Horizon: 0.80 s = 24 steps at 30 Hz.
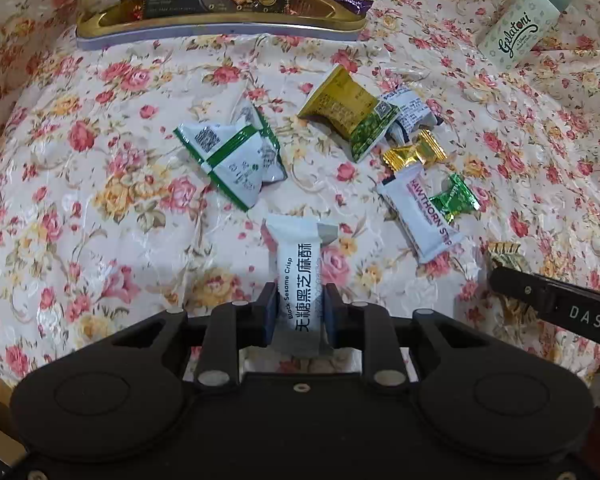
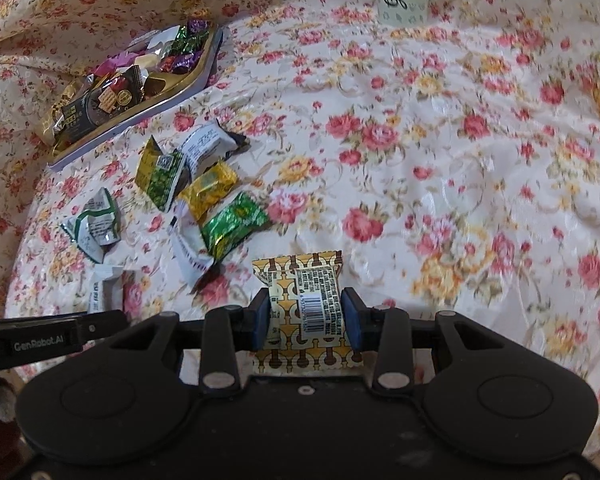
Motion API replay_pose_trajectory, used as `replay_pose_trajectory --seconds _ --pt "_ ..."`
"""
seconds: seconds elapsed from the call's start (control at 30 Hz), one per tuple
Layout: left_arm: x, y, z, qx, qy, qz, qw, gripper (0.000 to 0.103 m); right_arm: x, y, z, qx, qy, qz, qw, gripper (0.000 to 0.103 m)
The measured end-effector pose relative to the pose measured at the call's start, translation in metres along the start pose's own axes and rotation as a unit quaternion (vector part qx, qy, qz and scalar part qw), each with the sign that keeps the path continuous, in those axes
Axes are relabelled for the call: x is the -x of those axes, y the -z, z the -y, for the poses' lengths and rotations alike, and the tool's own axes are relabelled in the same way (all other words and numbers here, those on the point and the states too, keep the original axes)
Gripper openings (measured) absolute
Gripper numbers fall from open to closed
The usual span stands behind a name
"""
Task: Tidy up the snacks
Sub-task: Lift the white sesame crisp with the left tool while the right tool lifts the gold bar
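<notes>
A white, crinkly sesame crisp packet (image 1: 299, 280), printed in black, is clamped lengthwise between the blue pads of the left gripper (image 1: 299, 310), near the front of the floral cloth (image 1: 100, 208). A cream packet with a brown lattice pattern (image 2: 306, 312) is pinched by the right gripper (image 2: 306, 322). Foil-wrapped sweets are heaped in a gold tray (image 1: 220, 26) at the far left; a pale cylindrical tin (image 1: 522, 20) lies far right.

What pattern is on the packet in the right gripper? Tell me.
Yellow-and-brown geometric print on cream packet; right wrist view.
</notes>
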<state>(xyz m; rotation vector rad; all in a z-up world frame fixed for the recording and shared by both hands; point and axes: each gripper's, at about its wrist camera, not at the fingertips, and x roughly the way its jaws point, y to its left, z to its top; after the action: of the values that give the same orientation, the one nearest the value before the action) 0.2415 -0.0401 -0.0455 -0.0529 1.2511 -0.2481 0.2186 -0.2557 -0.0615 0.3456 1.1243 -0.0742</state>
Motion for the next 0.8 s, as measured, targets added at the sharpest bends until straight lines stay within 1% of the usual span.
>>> replay_pose_trajectory --seconds 0.13,0.23,0.27,0.37,0.53,0.67,0.8 --pt "0.003 0.004 -0.004 0.003 0.005 -0.002 1.0 0.031 0.004 0.007 0.002 -0.009 0.001 -0.006 1.0 0.039" --pt "0.007 0.004 -0.008 0.006 0.008 -0.003 0.9999 0.03 0.008 0.008 0.004 -0.017 -0.007 -0.012 1.0 0.039" --pt "0.009 0.003 -0.01 0.007 0.01 -0.003 0.9999 0.029 0.01 0.008 0.004 -0.019 -0.009 -0.012 1.0 0.039" --pt "0.016 -0.001 -0.013 0.008 0.012 0.0 0.9999 0.029 0.015 0.005 0.004 -0.019 -0.009 -0.01 1.0 0.039" --pt "0.024 -0.015 -0.016 0.006 0.0 0.015 0.9999 0.028 0.019 -0.006 -0.001 -0.015 -0.009 -0.004 1.0 0.039" --pt "0.024 -0.024 -0.017 0.008 0.002 0.014 0.9999 0.027 0.02 -0.011 -0.004 -0.013 -0.013 -0.002 1.0 0.039" --pt "0.019 -0.018 -0.016 0.004 -0.002 0.005 1.0 0.028 0.018 -0.012 -0.005 -0.013 -0.014 -0.006 1.0 0.039"
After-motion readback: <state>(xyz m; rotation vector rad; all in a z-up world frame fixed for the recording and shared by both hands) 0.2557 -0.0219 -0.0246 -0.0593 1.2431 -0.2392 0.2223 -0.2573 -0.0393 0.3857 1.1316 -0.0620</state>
